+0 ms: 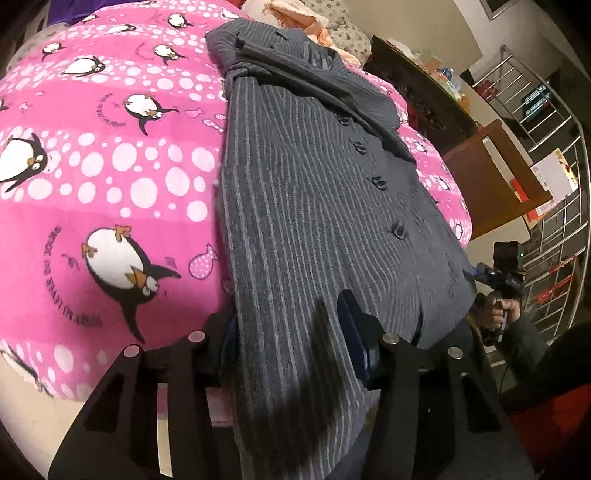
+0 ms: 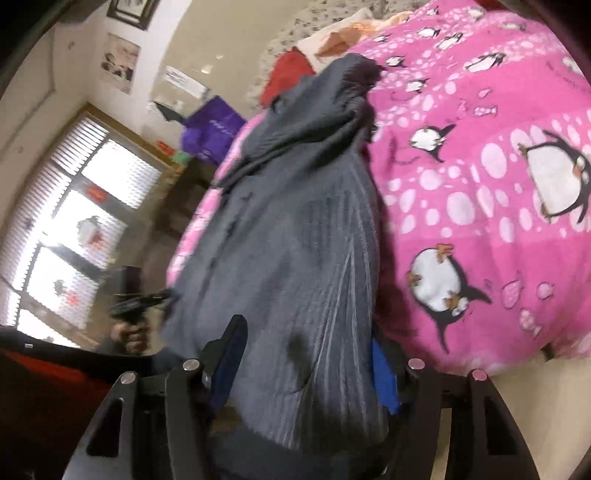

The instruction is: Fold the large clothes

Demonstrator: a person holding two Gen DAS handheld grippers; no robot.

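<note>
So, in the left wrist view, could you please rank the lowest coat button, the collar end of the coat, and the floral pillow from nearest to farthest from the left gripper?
1. Lowest coat button: right of centre, just above the left gripper.
2. Collar end of the coat: top centre.
3. Floral pillow: top right, beyond the collar.

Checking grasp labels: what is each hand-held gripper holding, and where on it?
Both hold the grey striped coat at its near hem: left hand-held gripper at one hem corner, right hand-held gripper at the other. It lies on the pink penguin blanket.
</note>
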